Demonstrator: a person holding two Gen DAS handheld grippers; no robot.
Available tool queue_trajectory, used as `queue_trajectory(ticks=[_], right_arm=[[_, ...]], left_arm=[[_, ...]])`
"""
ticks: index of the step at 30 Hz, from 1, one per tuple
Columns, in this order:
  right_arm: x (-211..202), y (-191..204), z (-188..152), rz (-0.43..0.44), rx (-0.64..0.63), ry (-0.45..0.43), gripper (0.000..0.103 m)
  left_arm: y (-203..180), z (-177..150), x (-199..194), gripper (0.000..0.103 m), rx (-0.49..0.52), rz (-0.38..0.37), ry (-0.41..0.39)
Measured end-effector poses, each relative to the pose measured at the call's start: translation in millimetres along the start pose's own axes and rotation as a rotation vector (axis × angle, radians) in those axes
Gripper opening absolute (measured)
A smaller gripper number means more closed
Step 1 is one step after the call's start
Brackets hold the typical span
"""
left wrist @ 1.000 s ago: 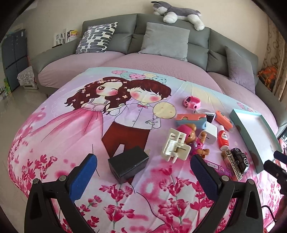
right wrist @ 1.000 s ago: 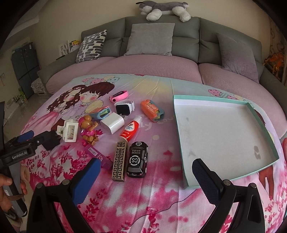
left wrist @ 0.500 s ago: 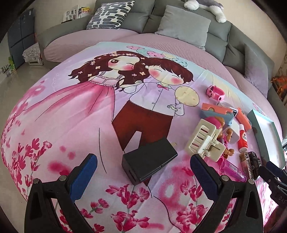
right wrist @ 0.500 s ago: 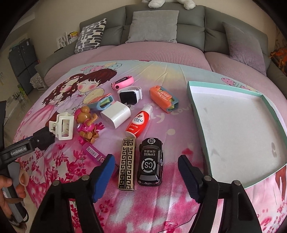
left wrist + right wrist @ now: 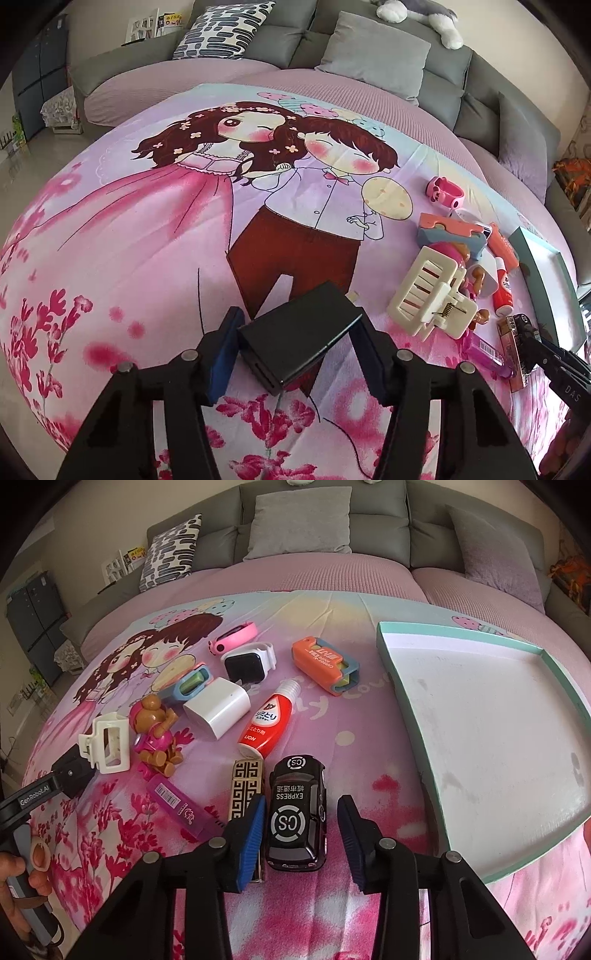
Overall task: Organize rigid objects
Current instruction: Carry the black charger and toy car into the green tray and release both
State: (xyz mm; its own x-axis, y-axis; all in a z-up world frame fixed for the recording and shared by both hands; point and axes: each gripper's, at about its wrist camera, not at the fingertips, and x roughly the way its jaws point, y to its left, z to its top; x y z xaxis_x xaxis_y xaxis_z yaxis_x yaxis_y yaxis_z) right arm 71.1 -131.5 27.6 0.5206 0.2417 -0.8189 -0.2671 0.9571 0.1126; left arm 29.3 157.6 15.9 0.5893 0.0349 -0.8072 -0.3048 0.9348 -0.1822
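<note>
Both grippers descended from wide open. The left gripper (image 5: pixel 295 354) was closing around the black box (image 5: pixel 301 338); the right gripper (image 5: pixel 301 834) was closing around the black toy car (image 5: pixel 297 812), right pad apart.

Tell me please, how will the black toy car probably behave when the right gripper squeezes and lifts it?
The black toy car looks hard and glossy, so it should stay stiff, though its shiny sides might slip against the pads. It seems to sit on wheels, so a nudge could roll it. The right gripper is closing with the car between its jaws, close beside the gold patterned case.
</note>
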Motion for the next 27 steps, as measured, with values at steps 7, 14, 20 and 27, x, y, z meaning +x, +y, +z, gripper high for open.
queue_trajectory(ticks=[7,14,20,27], right_arm=[[-1,2,0,0.003,-0.001,-0.003,0.032],[-22,-1,5,0.028,0.016,-0.055,0.032],[-49,-13,25,0.031,0.061,-0.156,0.032],[-72,-54,53,-0.031,0.169,-0.259,0.032]], left_arm=[[2,-2,-5,0.06,0.0,-0.021,-0.009],[0,4,-26,0.059,-0.003,-0.025,-0.053],[-27,31,-68,0.059,0.045,-0.049,-0.16],[-109,76,-81,0.059,0.091,-0.199,-0.209]])
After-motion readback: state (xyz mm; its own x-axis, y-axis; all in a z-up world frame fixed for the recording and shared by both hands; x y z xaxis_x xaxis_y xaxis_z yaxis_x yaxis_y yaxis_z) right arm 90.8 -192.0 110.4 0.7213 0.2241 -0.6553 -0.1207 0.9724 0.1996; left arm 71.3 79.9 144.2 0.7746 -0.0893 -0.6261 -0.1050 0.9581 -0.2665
